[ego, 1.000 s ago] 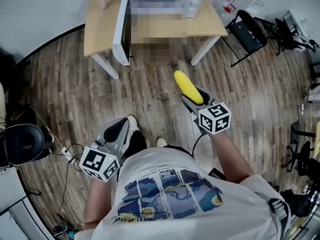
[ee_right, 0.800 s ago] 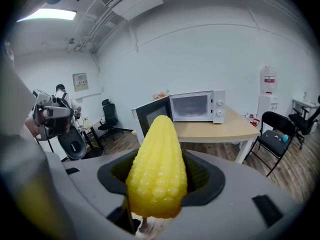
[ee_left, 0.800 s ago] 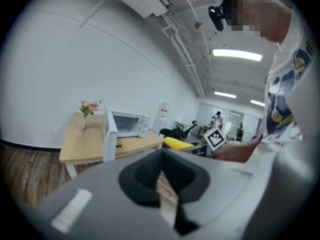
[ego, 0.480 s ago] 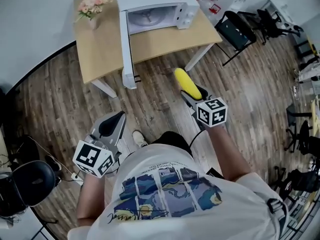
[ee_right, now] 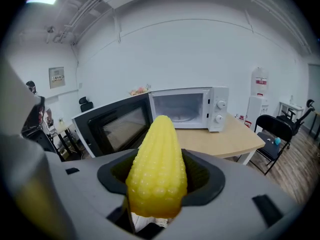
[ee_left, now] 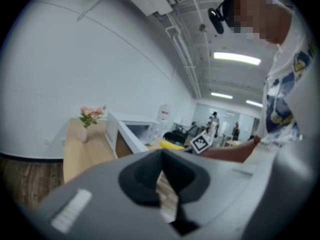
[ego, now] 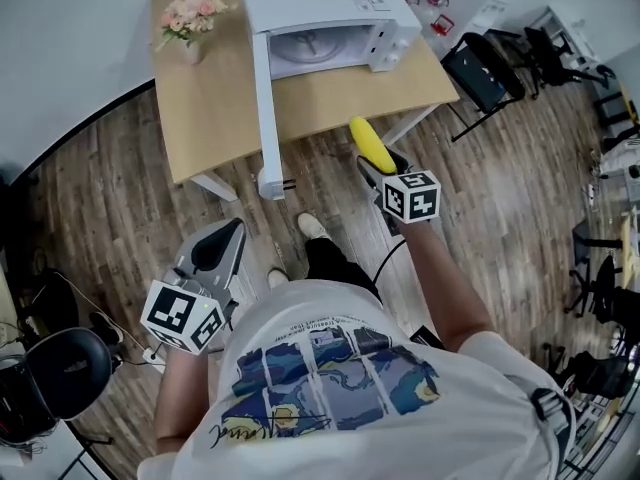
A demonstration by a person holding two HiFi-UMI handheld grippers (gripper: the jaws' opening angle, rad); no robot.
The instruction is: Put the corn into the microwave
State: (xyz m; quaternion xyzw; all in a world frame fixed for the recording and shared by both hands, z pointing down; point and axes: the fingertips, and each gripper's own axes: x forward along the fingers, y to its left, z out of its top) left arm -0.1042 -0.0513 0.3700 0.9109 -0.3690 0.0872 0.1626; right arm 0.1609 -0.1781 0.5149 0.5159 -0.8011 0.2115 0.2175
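The person is standing in front of the microwave (ego: 335, 3), which is sitting on a wooden table (ego: 215, 108) with its door (ego: 266, 108) swung wide open toward them. The right gripper (ego: 378, 171) is clenching the corn (ego: 368, 144) by its thick end, so the cob is sticking out past the jaws with its tapered tip leading (from where I am watching, it is looking rather like a yellow pointer). The corn is hanging in the air on the near side of the microwave, about over the table's front edge and toward the control-panel side, and it is not yet inside.

What matters is the line from that tip to the microwave's cavity (ego: 312, 46). The cob's long axis is aiming almost straight at the opening. In the right gripper view the lit cavity is sitting just behind the tip and barely to one side of it. The open door is standing off on the hinge side of the microwave, beside that line and not across it.

The left gripper (ego: 215, 253) is hanging low and well back from the microwave on the door side, its jaws drawn together on nothing. The right gripper is much the nearer of the two.

I am judging that the coming move is a plain push forward along the cob's own axis, with a small correction away from the control panel. The front frame of the microwave is the likeliest thing to clip.
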